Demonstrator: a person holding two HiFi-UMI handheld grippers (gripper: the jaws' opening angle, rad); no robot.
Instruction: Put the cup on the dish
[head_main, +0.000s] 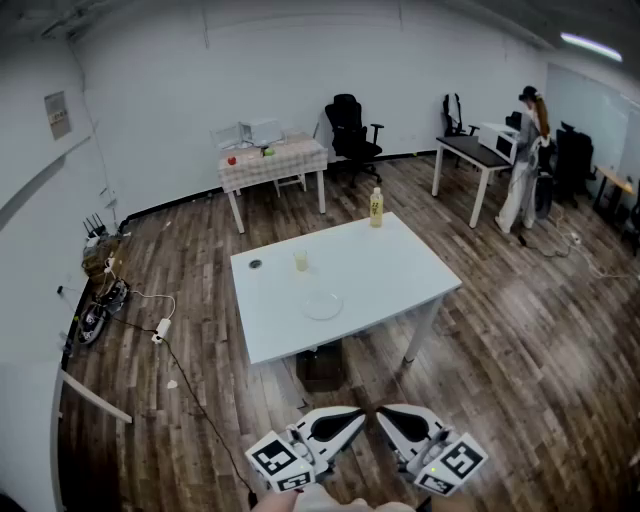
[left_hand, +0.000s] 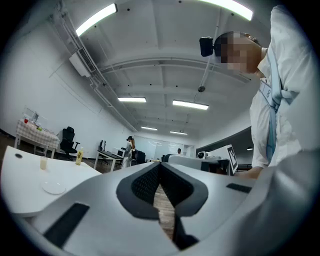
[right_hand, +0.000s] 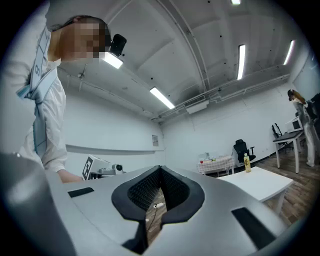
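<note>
In the head view we hold the left gripper (head_main: 345, 420) and right gripper (head_main: 395, 418) at six o'clock, well short of the white table (head_main: 400, 275). On it, the cup (head_main: 301, 261) stands at eleven o'clock from the dish (head_main: 322, 304), near but apart. A bottle (head_main: 376, 207) stands at the far edge. In the left gripper view our jaws are closed on nothing. In the right gripper view they are also closed and empty.

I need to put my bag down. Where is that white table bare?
The right half of the table, from the bottle at the far edge to the near corner, is bare. So is the near left corner. Things cluster left of centre: the cup, the dish and a small dark disc.
</note>
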